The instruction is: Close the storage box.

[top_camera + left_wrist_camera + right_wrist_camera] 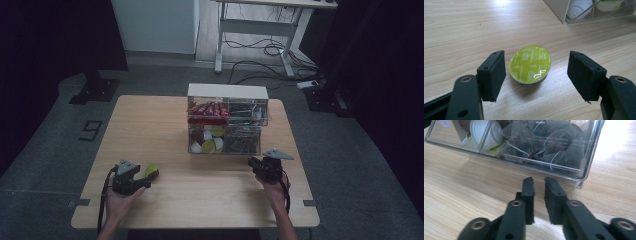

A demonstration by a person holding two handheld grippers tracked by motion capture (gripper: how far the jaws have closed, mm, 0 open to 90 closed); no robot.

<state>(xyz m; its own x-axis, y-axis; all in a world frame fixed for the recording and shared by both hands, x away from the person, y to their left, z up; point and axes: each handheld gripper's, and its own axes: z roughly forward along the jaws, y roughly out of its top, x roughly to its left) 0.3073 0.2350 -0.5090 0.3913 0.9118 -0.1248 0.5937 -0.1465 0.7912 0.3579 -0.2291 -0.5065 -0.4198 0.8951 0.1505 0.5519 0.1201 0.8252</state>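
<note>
Clear organiser (227,120) stands on the table (150,125), centre toward the far edge. Capsules (209,145) in its lower left compartment, tea bags (242,142) lower right, probably sachets (207,110) upper left. A lone capsule (531,63) lies on the table well left of the organiser, nearer the front, between the left gripper's (536,75) jaws, touching neither. Right gripper (539,195) sits just before the tea-bag compartment.

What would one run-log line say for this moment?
left claw: open, astride green capsule, not touching | right claw: slightly open, empty, facing clear organizer | capsule: on table
</note>
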